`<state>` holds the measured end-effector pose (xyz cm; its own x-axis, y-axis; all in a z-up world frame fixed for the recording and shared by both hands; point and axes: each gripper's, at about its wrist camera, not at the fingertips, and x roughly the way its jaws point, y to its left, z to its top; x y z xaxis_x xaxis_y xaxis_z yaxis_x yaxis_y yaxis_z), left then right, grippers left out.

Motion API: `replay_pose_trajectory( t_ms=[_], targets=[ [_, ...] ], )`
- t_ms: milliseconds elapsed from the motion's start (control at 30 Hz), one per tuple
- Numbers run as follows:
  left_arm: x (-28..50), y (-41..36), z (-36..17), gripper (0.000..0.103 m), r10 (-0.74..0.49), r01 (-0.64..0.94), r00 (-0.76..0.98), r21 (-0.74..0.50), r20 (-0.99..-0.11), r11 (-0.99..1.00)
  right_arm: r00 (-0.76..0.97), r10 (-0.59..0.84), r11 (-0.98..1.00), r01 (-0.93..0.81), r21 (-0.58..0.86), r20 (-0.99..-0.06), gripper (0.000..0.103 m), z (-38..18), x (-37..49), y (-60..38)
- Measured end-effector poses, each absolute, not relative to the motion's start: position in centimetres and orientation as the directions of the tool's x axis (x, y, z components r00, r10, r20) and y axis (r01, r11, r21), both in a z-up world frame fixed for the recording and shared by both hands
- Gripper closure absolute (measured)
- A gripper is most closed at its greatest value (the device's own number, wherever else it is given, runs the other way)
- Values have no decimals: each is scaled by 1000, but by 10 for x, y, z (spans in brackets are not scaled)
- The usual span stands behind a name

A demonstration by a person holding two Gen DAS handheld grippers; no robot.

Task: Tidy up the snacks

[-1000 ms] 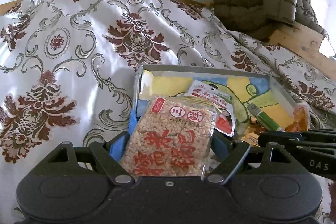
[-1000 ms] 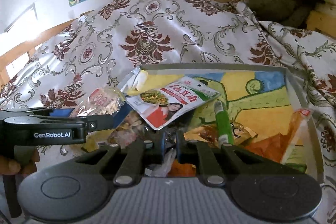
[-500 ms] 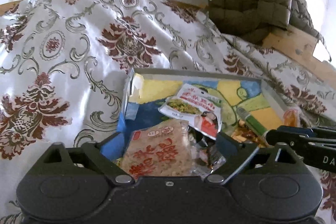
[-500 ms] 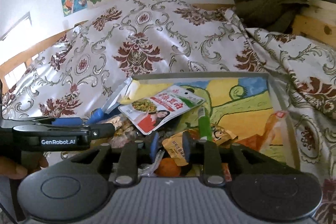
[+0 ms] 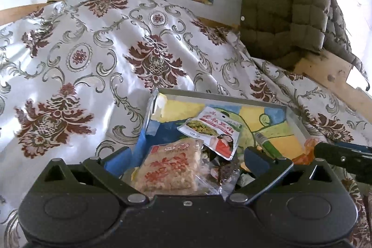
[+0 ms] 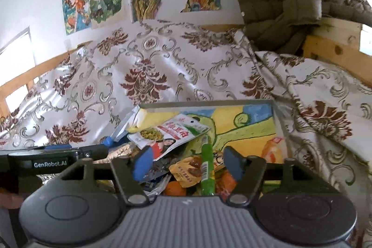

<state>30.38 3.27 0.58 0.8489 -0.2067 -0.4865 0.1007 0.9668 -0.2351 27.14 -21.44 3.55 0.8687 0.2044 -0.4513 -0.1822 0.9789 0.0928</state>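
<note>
Several snacks already in the metal tray [image 6: 277,119], bunched at its near end on the painted liner: rice-cracker packet [image 5: 171,169] at the near left, white pouch with a red and green label [image 6: 168,137] leaning over it, green tube [image 6: 207,166] running nearly lengthwise, orange-brown wrappers [image 6: 186,172] and something round and orange beside the tube. Far half of the tray bare but for one orange wrapper [image 6: 270,150] against the right wall. No snack visible out on the patterned bedspread [image 5: 93,66], so gathering judged largely done; left to do, probably spreading or lining up the heap, though anything out of frame cannot be ruled out.

Left gripper [image 5: 183,158] angled down over the tray's near left corner, jaws opening and near their widest, straddling the rice-cracker packet with clear gaps on both sides, gripping nothing. Right gripper [image 6: 186,163] angled down likewise over the middle of the heap, jaws opening, blue pads apart with the green tube and brown wrappers lying between them, pressing on neither. Both tools close side by side, each showing at the edge of the other's view; a fingertip of the person just visible at the left edge of the right-wrist view.
</note>
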Motion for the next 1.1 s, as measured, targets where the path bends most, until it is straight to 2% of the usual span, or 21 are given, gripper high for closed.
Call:
replay_pose_trajectory(
  t_ms=[100,300,667,1100],
  targets=[
    [294,29,12,1,-201,105,852,-219,-483,970,883,206,978,-173,117,-422,12,41,259,-220],
    [271,22,22,1,-185,111,865,-182,-466,977,902,191,980,-155,123,-387,2,47,234,-226],
    [208,12,23,1,-182,125,868,-152,-462,980,926,149,985,-110,130,-348,0,47,175,-235],
    [151,12,3,1,-148,79,850,-155,-506,985,913,98,988,-42,148,-396,0,23,116,-247]
  ],
)
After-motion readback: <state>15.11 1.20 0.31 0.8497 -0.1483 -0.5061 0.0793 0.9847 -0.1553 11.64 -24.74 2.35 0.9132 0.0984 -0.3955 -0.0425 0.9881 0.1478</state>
